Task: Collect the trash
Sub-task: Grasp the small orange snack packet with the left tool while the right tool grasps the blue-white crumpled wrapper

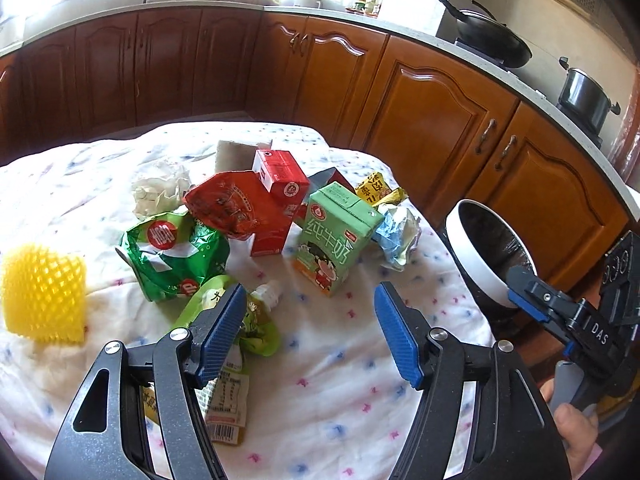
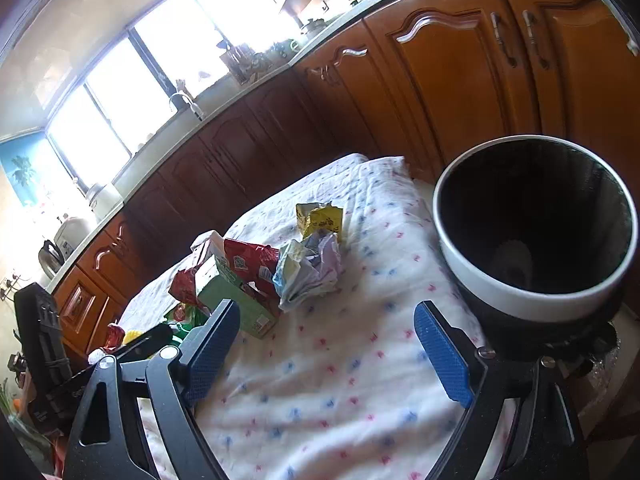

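**Inspector A:** Left gripper (image 1: 310, 322): jaws wide apart, nothing between them. It hangs over the patterned cloth (image 1: 340, 380), with its left finger (image 1: 222, 332) above a green drink pouch (image 1: 236, 320) that lies flat on the cloth.

**Inspector B:** Noted. Right gripper (image 2: 332, 354): jaws equally wide, holding nothing, above bare cloth (image 2: 320, 400).

**Inspector A:** Location of the trash?

**Inspector B:** Heaped mid-table. Green milk carton (image 1: 334, 240) upright at the front, red carton (image 1: 280, 178) behind it, a crumpled red wrapper (image 1: 228, 204) and a green snack bag (image 1: 176, 252) to the left. Crumpled pale paper (image 1: 396, 234) touches the green carton's right side; a yellow packet (image 1: 376, 188) lies just behind that.

**Inspector A:** A yellow foam net (image 1: 44, 290) sits well apart at the left edge. White crumpled paper (image 1: 160, 192) is at the heap's rear left.

**Inspector B:** The bin (image 2: 532, 300), white rim and dark liner, stands just off the table's right edge. Something pale lies at the bottom; too dark to identify.
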Available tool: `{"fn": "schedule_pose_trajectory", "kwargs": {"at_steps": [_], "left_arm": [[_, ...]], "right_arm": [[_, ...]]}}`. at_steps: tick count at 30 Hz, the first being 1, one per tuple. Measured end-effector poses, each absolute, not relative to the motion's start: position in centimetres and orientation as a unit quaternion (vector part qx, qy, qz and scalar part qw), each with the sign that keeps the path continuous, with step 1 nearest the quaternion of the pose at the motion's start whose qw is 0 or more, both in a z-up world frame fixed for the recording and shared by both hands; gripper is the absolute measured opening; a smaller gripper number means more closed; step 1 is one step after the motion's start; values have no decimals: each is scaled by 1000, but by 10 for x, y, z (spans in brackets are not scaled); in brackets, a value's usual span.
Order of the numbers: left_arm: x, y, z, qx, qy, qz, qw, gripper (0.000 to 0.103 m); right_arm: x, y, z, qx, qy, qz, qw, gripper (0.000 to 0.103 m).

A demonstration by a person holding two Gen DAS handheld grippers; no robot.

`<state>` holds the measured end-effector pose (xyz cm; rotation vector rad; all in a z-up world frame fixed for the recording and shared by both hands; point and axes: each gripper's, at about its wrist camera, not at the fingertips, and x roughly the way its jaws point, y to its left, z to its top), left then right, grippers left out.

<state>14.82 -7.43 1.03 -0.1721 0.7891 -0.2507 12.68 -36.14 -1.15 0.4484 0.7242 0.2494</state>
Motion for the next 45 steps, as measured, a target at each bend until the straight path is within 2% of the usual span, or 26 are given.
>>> {"fn": "schedule_pose_trajectory", "kwargs": {"at_steps": [9, 16, 19, 22, 23, 24, 25, 26, 27, 30, 40, 41, 43, 45], "left_arm": [[169, -44, 23, -79, 362, -84, 925, 69], [212, -40, 16, -35, 385, -84, 919, 70], [225, -45, 10, -22, 395, -97, 913, 70], [233, -49, 3, -12, 402, -105, 909, 70], [235, -50, 2, -12, 402, -107, 909, 68], [235, -50, 1, -10, 402, -108, 909, 55], [235, -52, 0, -7, 403, -110, 909, 47], [235, -52, -2, -7, 407, -114, 906, 31], [235, -52, -3, -8, 409, -117, 905, 18], [234, -51, -3, -22, 412, -128, 902, 1], [202, -47, 12, -20, 384, -138, 913, 1], [201, -46, 12, -19, 388, -135, 912, 1], [204, -44, 11, -27, 398, -130, 908, 15], [209, -40, 8, -38, 411, -111, 904, 79]], "right_arm": [[163, -348, -14, 214, 363, 136, 896, 89], [192, -337, -30, 213, 392, 144, 883, 84], [204, -332, -41, 220, 409, 147, 873, 76], [211, -326, -47, 215, 421, 149, 868, 53], [213, -323, -49, 213, 423, 151, 867, 40], [213, -321, -50, 211, 424, 152, 867, 36], [212, -319, -49, 207, 422, 153, 869, 34], [210, -318, -47, 203, 419, 152, 872, 26], [208, -317, -45, 199, 418, 152, 873, 12], [199, -319, -38, 199, 410, 153, 877, 12], [161, -330, -17, 199, 380, 148, 891, 10], [159, -331, -16, 198, 378, 149, 892, 10], [152, -331, -10, 193, 371, 150, 896, 10], [149, -331, -9, 190, 368, 152, 897, 10]]}}
